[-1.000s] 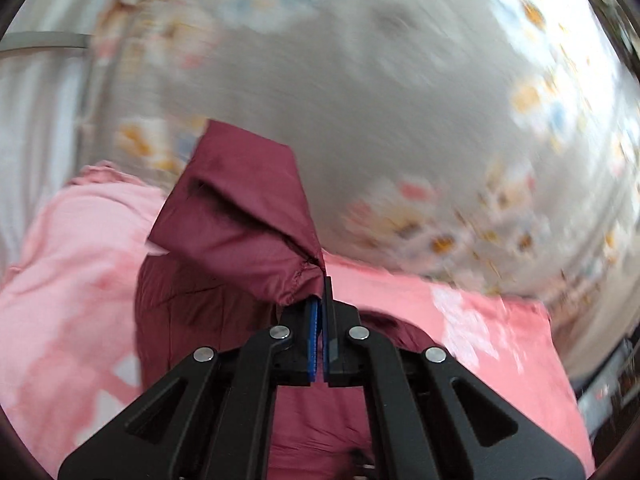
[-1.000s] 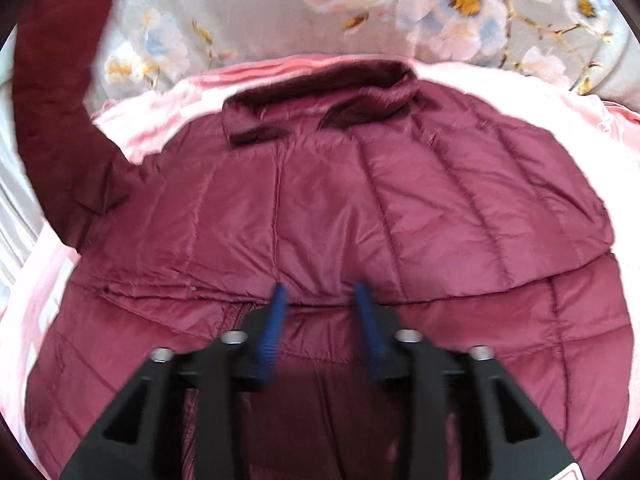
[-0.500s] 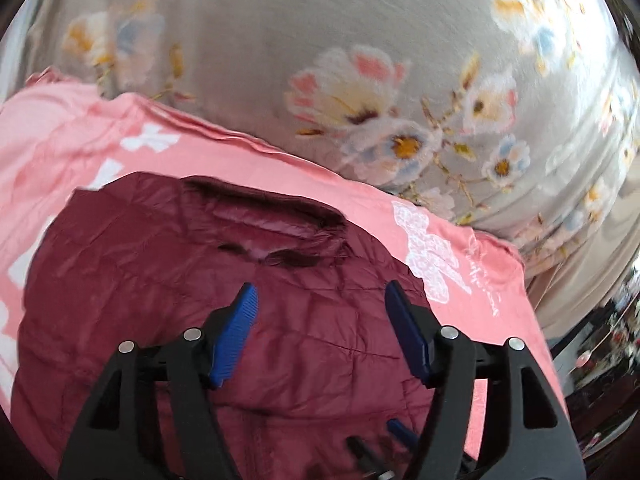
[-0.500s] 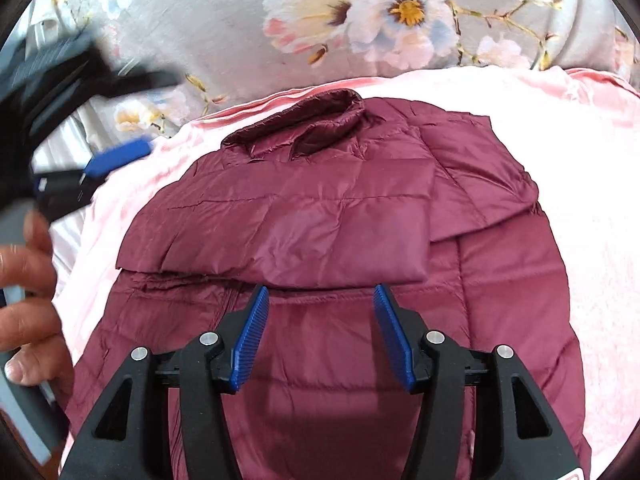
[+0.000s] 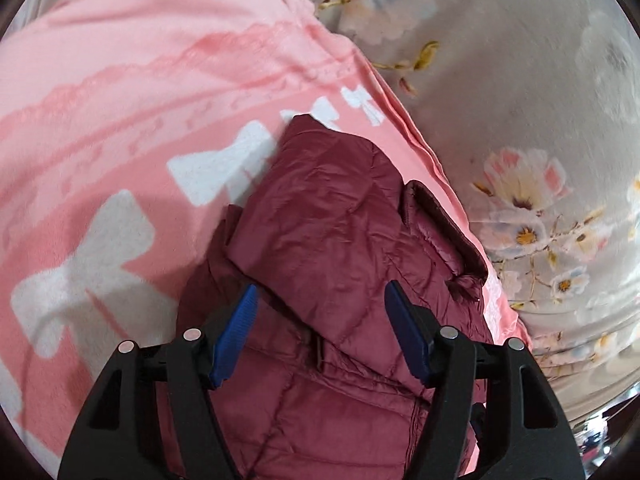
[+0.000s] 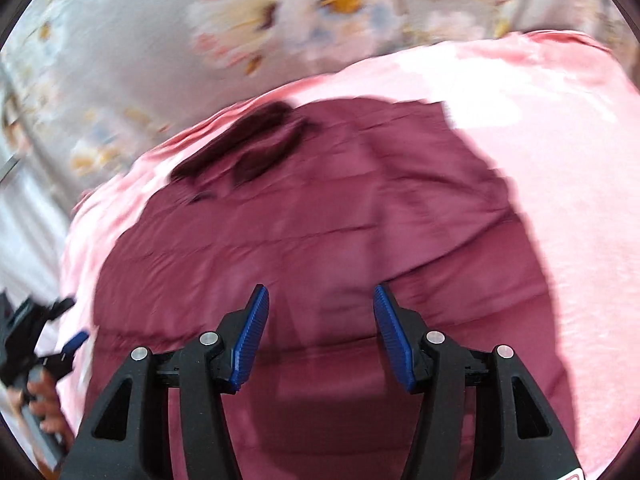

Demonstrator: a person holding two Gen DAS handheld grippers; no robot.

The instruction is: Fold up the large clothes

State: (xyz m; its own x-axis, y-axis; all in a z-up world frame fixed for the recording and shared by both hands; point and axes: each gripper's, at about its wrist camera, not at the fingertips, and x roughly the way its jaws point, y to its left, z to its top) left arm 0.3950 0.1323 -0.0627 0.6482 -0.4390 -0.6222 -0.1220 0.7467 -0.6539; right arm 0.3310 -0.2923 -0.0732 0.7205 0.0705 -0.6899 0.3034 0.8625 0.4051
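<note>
Across the left wrist view, lower centre: left gripper [image 5: 318,330] spread wide, holding nothing, hovering over jacket [image 5: 344,264], which lies on blanket [image 5: 120,128] from centre frame down, collar [image 5: 444,232] at right. Released the sleeve pinched a second ago; now laid flat across the chest. Floral sheet [image 5: 540,120] at upper right.

Across the right wrist view, badly blurred: right gripper [image 6: 318,332] also wide, empty, above jacket [image 6: 320,240] filling centre frame; collar [image 6: 244,156] upper left. Left gripper [image 6: 44,344] at lower left edge. Likely next: folding the body.
</note>
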